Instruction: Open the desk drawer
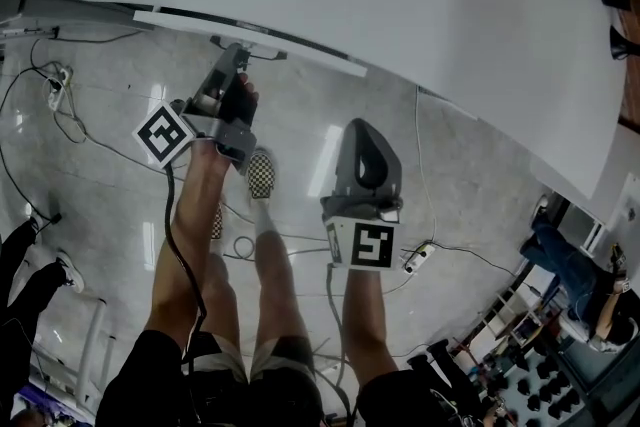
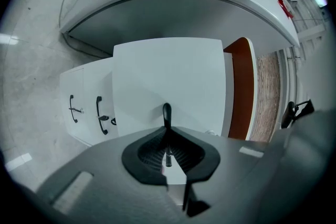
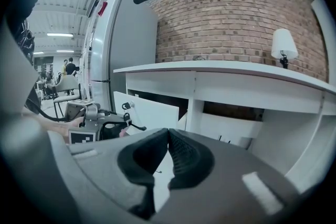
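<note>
The white desk [image 1: 400, 5] fills the top of the head view, and its drawer front [image 2: 168, 78] stands pulled a little way out from under it. My left gripper [image 2: 167, 131] is shut on the drawer's slim black handle [image 2: 167, 112]. From the right gripper view the same left gripper [image 3: 131, 126] shows level at the drawer front [image 3: 152, 113], which juts out of the desk frame [image 3: 236, 76]. My right gripper [image 3: 168, 134] is shut with nothing between its pads. It hangs to the right of the left one [image 1: 240, 55], over the floor, its tip [image 1: 360, 130] clear of the desk.
Two lower drawer fronts with black handles [image 2: 100, 115] stand beside the held drawer. Cables [image 1: 60, 105] and a power strip [image 1: 415, 260] lie on the floor. The person's legs and a checkered shoe [image 1: 261, 173] are under the grippers. A lamp [image 3: 283, 44] stands on the desk against a brick wall.
</note>
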Tool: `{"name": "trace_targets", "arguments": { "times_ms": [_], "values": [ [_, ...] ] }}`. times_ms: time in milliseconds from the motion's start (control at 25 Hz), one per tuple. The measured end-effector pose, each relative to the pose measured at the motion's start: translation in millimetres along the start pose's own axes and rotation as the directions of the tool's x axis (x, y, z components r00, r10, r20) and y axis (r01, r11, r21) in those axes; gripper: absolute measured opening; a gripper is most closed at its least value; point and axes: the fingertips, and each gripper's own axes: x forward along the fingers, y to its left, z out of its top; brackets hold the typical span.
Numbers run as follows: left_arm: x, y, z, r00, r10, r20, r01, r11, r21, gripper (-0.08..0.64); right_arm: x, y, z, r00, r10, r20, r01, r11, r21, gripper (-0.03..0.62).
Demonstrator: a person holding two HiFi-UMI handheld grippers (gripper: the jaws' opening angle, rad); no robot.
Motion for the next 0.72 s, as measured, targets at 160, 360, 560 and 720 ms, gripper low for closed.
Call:
{"name": "trace_targets", "arguments": {
  "times_ms": [160,360,560,720],
  "values": [
    [-26.4,2.2,-9.9,1.0,0.002,-0.002,-0.002,1.0,-0.004,0.023,-20.2,10.2,-3.9,1.0,-0.006,0.022,0.006,1.0,-0.005,0.003],
    [-49.4,5.0,-16.2,1.0,0.005,0.006,-0.005,1.0,-0.012,0.023,-36.3,21.7,-11.2,1.0,-0.015,0.017,0.015,1.0,-0.003,0.003],
    [-47.9,5.9,-16.3,1.0,0.016,-0.009,-0.017,1.0,-0.009,0.022,-34.2,18.6,-7.3,1.0,-0.021,0.017,0.021,1.0,0.001,0.003],
    [-49.0,5.3,-16.5,1.0,0.019,-0.007,-0.019,1.0,-0.012,0.021,-36.0,18.4,-7.7,1.0,-0.024,0.013,0.024,1.0,-0.001,0.003]
  ]
}}
